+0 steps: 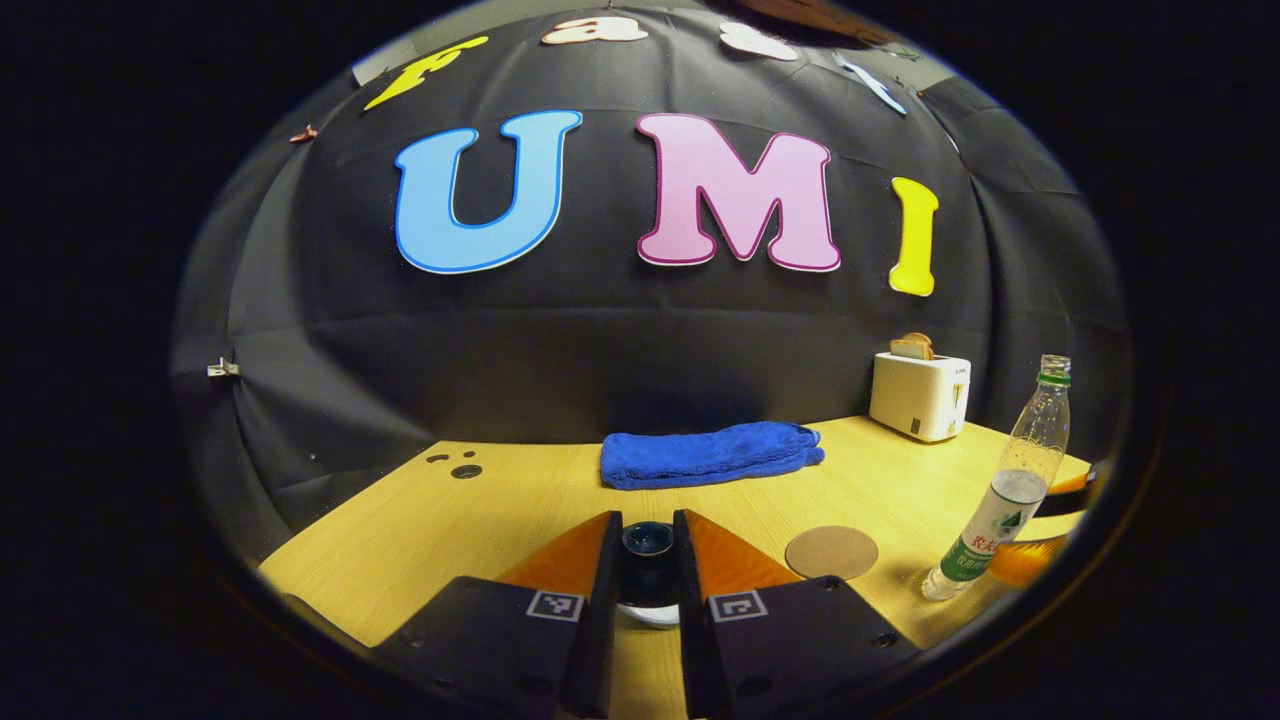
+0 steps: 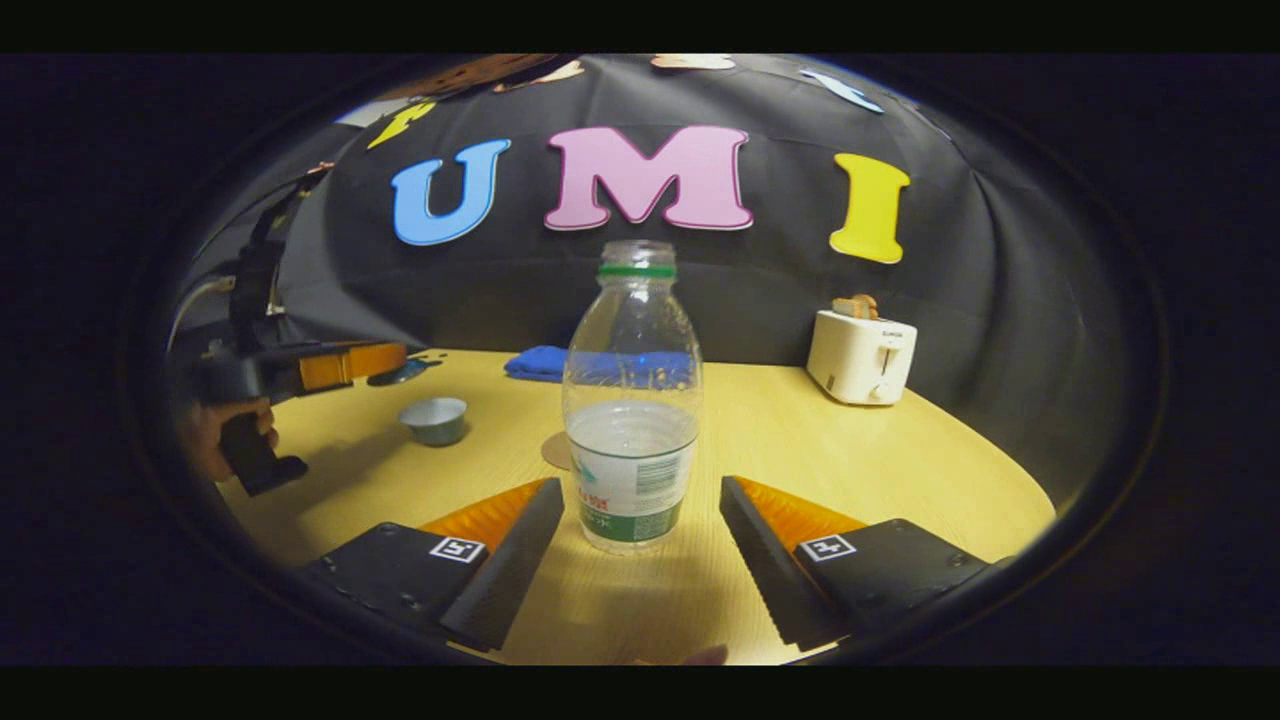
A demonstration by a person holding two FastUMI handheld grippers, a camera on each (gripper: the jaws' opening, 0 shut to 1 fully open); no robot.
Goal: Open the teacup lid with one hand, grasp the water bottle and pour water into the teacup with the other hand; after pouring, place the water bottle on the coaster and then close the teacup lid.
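In the left gripper view my left gripper (image 1: 648, 528) is shut on the teacup lid (image 1: 648, 545), a dark blue lid with a white rim, held above the table. The right gripper view shows that gripper (image 2: 345, 366) in a hand at the left, with the lid (image 2: 402, 373) lifted beside the open teacup (image 2: 435, 419). A clear, uncapped water bottle (image 2: 631, 420) with a green label stands upright between the spread fingers of my open right gripper (image 2: 640, 545), apart from both. The round brown coaster (image 1: 831, 552) lies left of the bottle (image 1: 1010, 490).
A folded blue towel (image 1: 710, 453) lies at the back of the wooden table (image 1: 420, 530). A white toaster (image 1: 919, 394) with bread in it stands at the back right. Small dark holes (image 1: 465, 470) mark the table's far left. The table's edge curves close on the right.
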